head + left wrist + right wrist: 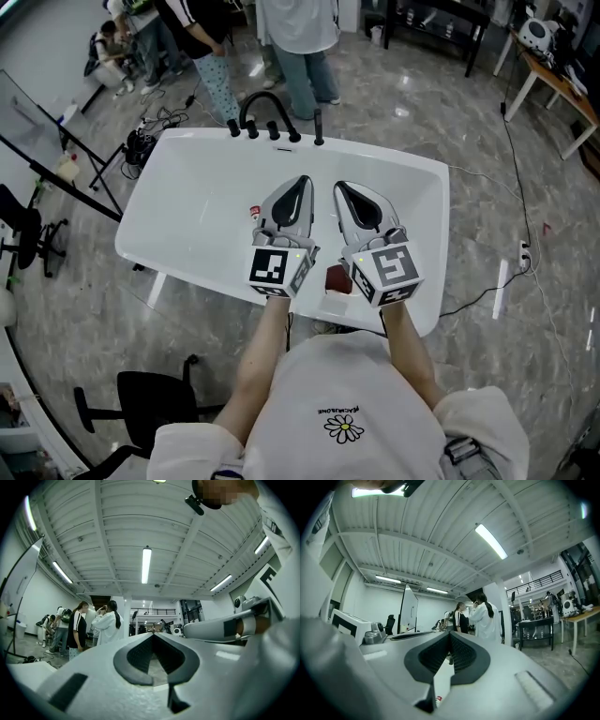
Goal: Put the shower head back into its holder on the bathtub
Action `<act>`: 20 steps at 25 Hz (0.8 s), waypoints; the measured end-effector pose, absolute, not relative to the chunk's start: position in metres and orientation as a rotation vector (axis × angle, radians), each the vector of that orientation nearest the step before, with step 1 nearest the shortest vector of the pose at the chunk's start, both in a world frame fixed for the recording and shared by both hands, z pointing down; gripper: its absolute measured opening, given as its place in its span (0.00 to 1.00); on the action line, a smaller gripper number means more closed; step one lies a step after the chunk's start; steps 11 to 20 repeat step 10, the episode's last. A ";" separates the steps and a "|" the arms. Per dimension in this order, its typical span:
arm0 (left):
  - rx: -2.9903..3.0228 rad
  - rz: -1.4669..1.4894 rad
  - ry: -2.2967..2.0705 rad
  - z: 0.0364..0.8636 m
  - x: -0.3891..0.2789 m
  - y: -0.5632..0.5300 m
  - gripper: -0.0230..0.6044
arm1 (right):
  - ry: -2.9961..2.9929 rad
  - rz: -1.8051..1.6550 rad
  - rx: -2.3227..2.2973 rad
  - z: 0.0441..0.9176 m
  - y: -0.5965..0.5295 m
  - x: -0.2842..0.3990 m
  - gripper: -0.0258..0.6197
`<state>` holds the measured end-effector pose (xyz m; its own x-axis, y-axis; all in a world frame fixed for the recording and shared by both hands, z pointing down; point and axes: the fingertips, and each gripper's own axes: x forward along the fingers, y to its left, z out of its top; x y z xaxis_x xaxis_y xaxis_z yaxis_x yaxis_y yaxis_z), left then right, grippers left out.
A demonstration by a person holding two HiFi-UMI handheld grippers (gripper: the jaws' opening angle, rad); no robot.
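Clenching nothing above the white bathtub (187,211), left tool (301,180) and right tool (339,186) face the slim black shower head (319,127): likely rigid, slick, best gripped mid-shaft.

My left gripper (152,635) points level, jaws together at the tips, nothing between; people (96,626) stand beyond, strip light (146,564) overhead.

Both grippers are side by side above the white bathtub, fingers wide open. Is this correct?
No. The fingers of the left gripper and right gripper are closed, empty, as both gripper views show; they are side by side above the white bathtub.
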<state>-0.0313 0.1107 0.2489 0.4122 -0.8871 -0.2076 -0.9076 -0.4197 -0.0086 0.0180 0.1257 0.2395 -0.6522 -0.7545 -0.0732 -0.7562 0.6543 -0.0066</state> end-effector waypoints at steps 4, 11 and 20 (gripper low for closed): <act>-2.525 0.262 1.617 0.243 -0.032 0.112 0.03 | 2.781 0.071 -1.277 0.230 0.125 0.021 0.04; -2.522 0.266 1.595 0.236 -0.031 0.118 0.03 | 2.777 0.098 -1.269 0.223 0.130 0.019 0.04; -2.522 0.266 1.595 0.236 -0.031 0.118 0.03 | 2.777 0.098 -1.269 0.223 0.130 0.019 0.04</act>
